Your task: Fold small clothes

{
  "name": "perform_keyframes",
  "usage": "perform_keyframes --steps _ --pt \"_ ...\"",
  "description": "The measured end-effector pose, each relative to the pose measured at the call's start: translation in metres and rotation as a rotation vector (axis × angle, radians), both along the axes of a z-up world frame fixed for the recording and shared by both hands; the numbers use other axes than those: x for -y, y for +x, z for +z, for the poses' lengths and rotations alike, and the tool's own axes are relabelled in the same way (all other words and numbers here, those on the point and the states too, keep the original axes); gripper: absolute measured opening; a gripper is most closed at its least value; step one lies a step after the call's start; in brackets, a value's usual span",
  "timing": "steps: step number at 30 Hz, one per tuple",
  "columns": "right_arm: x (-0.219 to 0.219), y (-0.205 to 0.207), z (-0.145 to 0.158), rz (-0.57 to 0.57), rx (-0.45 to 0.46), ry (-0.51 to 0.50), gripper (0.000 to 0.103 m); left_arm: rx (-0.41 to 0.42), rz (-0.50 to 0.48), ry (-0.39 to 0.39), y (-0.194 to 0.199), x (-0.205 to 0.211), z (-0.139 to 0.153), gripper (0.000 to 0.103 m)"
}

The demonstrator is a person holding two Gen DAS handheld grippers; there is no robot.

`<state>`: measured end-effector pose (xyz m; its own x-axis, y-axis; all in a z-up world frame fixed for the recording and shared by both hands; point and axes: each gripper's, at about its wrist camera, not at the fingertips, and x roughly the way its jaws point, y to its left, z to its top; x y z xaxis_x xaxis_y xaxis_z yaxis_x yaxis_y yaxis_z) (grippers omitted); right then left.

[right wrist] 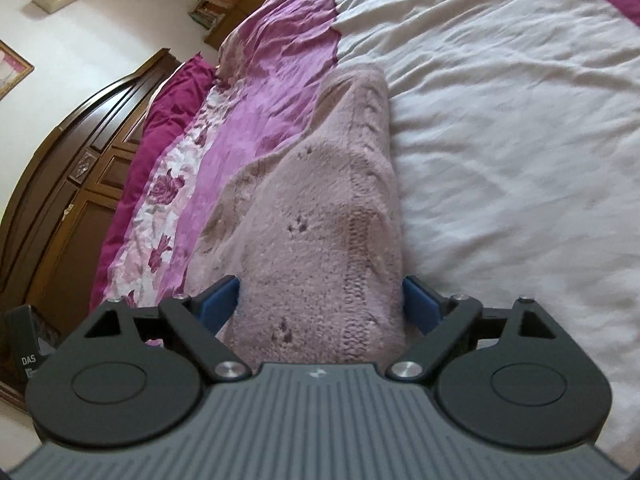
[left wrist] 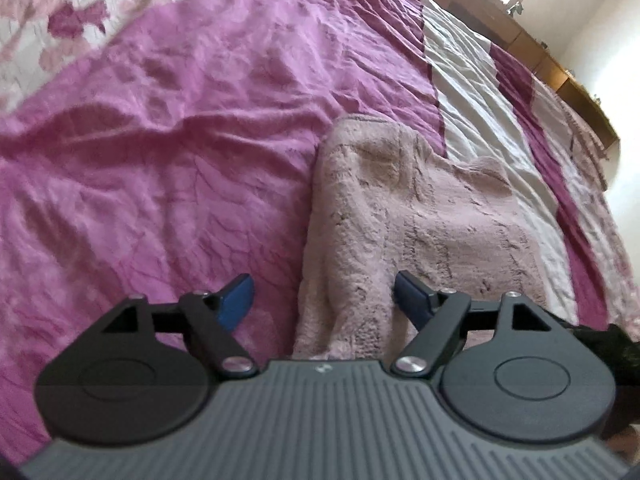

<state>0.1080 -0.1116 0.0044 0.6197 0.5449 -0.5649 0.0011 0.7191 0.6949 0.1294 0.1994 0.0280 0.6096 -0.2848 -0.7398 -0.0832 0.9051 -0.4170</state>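
A pale pink knitted garment lies on the bed, partly folded into a long shape. In the left wrist view my left gripper is open, its blue fingers astride the garment's near left edge. In the right wrist view the same garment stretches away from me, and my right gripper is open with a blue finger on each side of its near end. I cannot tell whether the fingers touch the fabric.
The bed is covered by a wrinkled purple bedspread with a white band and a floral strip. A dark wooden headboard and a magenta pillow stand at the left. A wooden shelf runs along the far side.
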Motion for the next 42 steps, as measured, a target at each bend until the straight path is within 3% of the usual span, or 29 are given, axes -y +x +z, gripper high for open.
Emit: perform_keyframes --steps 5,9,10,11,14,17,25,34,38,42 --pt "-0.007 0.01 -0.005 0.013 -0.003 0.005 0.093 0.001 -0.044 -0.06 0.0 0.001 -0.005 0.079" --pt "-0.013 0.022 -0.008 0.027 -0.004 0.01 0.093 -0.025 -0.072 -0.159 0.003 0.002 -0.016 0.074" --pt "-0.014 0.025 -0.007 0.03 -0.004 0.006 0.09 -0.031 -0.07 -0.183 0.003 0.002 -0.019 0.065" --pt "-0.016 0.028 -0.006 0.033 -0.007 0.002 0.079 -0.034 -0.069 -0.205 0.004 0.002 -0.021 0.062" --pt "-0.014 0.034 0.0 0.026 -0.031 -0.01 0.061 -0.026 -0.06 -0.235 0.003 0.002 -0.019 0.048" --pt "-0.01 0.038 0.014 0.032 -0.034 0.01 0.055 -0.023 -0.056 -0.259 0.003 0.003 -0.012 0.043" --pt "0.015 0.016 0.072 0.041 0.026 0.031 0.053 -0.012 -0.098 -0.356 -0.013 0.026 0.009 0.042" --pt "0.076 -0.063 0.092 0.003 0.072 -0.032 0.053 -0.01 -0.208 -0.336 -0.049 0.083 0.021 0.042" --pt "0.092 -0.095 0.076 0.001 0.053 -0.077 0.053 -0.027 -0.256 -0.265 -0.06 0.099 0.013 0.042" --pt "0.098 -0.109 0.041 -0.015 -0.023 -0.096 0.055 -0.052 -0.262 -0.181 -0.062 0.103 0.001 0.043"
